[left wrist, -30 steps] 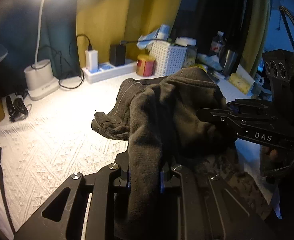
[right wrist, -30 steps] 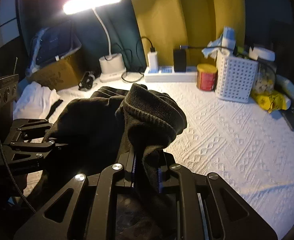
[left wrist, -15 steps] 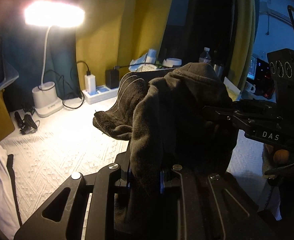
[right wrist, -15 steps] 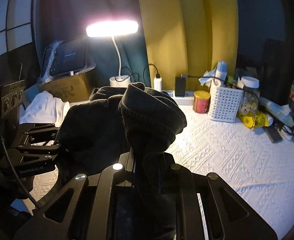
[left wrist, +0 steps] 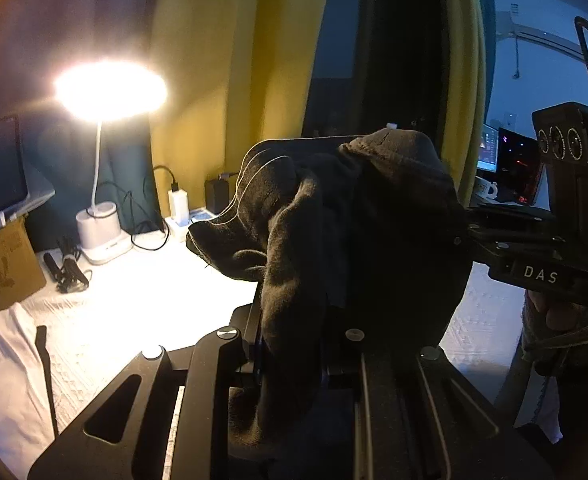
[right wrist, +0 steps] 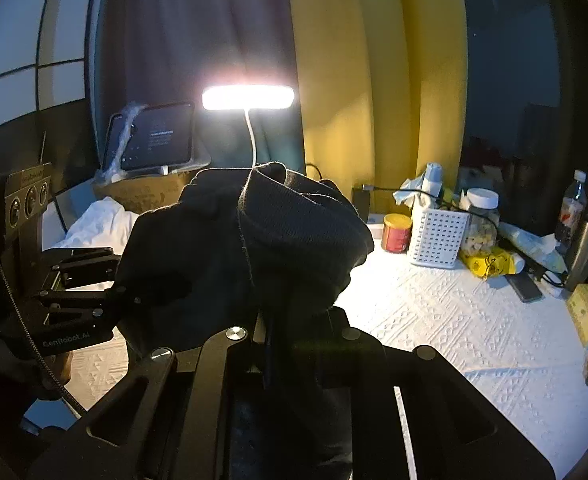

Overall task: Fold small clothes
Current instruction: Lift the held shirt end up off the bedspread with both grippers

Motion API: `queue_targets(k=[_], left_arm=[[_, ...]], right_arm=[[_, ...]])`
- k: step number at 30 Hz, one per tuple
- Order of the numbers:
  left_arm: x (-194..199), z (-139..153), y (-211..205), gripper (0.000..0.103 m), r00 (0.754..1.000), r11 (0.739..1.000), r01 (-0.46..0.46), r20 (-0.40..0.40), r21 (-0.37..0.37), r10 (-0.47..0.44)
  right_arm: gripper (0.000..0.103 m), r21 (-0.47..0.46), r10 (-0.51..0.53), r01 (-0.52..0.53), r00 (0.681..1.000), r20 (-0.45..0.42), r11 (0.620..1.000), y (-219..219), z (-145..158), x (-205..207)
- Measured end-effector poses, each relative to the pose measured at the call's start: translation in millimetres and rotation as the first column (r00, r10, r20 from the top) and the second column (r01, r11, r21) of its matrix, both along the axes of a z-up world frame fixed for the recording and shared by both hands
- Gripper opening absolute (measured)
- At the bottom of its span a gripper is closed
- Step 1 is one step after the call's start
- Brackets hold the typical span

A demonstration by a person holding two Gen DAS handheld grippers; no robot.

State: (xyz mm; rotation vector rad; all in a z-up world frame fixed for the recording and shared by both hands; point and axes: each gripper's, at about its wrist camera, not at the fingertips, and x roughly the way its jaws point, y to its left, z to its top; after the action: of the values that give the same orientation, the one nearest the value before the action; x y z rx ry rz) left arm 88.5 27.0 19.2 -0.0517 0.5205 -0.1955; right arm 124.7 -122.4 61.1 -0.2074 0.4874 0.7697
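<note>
A dark knitted garment hangs bunched in the air above the white textured table cover, held by both grippers. My left gripper is shut on one bunched edge of it. My right gripper is shut on the other side, under a ribbed cuff. In the left wrist view the right gripper reaches into the cloth from the right. The left gripper enters from the left in the right wrist view. Fabric hides all fingertips.
A lit desk lamp stands at the back by a power strip with chargers. A white basket, red tin, jar and bottles crowd the back right. White cloth and a cardboard box lie left.
Both grippers have risen and tilted up with the dark garment, lifting it clear of the table. More of the curtain and lamp head shows now. Both grips are unchanged.
</note>
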Motion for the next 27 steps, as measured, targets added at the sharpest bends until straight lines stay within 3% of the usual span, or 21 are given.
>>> queue_targets(k=[15, 27], left_arm=[[-39.4, 41.5, -13.7, 0.016, 0.99, 0.998, 0.032, 0.138, 0.051, -0.039], [-68.7, 75.2, -3.2, 0.016, 0.967, 0.998, -0.011, 0.254, 0.063, -0.005]], right_arm=[[0.016, 0.046, -0.021, 0.016, 0.992, 0.121, 0.999, -18.5, 42.7, -44.4], [0.016, 0.074, 0.027, -0.047, 0.966, 0.257, 0.996, -12.2, 88.0, -86.6]])
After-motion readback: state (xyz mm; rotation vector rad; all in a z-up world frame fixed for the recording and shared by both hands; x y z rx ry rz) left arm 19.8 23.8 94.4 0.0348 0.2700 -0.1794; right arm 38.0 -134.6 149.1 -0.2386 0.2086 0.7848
